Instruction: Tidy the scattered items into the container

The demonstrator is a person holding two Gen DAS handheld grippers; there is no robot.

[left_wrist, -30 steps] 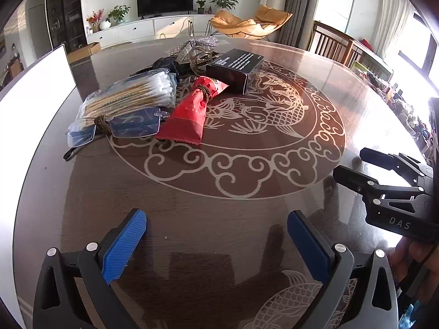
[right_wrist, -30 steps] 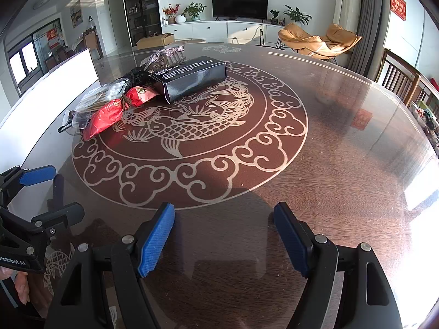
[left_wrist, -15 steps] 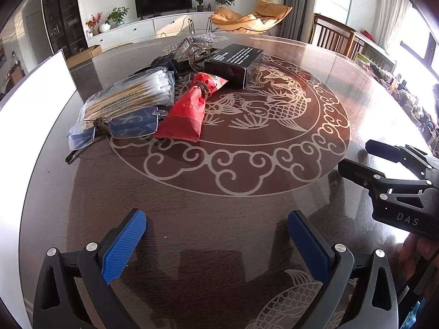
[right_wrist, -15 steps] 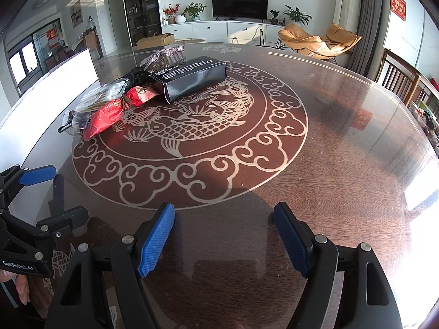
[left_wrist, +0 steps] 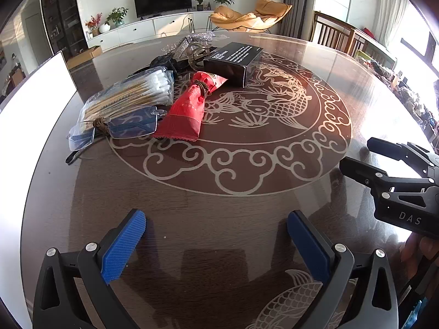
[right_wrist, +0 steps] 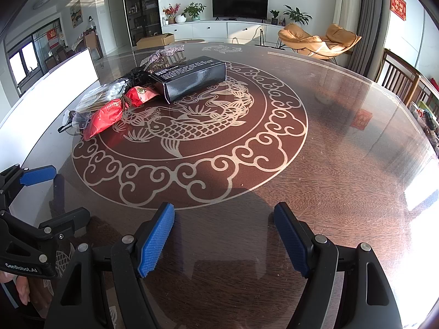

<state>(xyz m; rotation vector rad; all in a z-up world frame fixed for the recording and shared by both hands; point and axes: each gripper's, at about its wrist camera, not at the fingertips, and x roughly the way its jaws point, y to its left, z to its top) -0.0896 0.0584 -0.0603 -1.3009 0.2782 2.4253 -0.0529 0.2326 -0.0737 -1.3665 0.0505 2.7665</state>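
1. Left gripper (left_wrist: 216,244): jaws spread wide, nothing between them, low over the bare near part of the desk (left_wrist: 247,219).
2. Right gripper (right_wrist: 223,238): jaws equally wide, holding nothing.
3. Scattered pile ahead and to the left of both, well apart: cotton swab pack (left_wrist: 131,96), glasses (left_wrist: 120,128), red packet (left_wrist: 192,109), black box (left_wrist: 233,60).
4. Red packet's long axis pointing roughly away from the left jaws, slanting right.
5. White container (left_wrist: 33,104) at the far left edge.
6. Left gripper judged nearer to pile and container.
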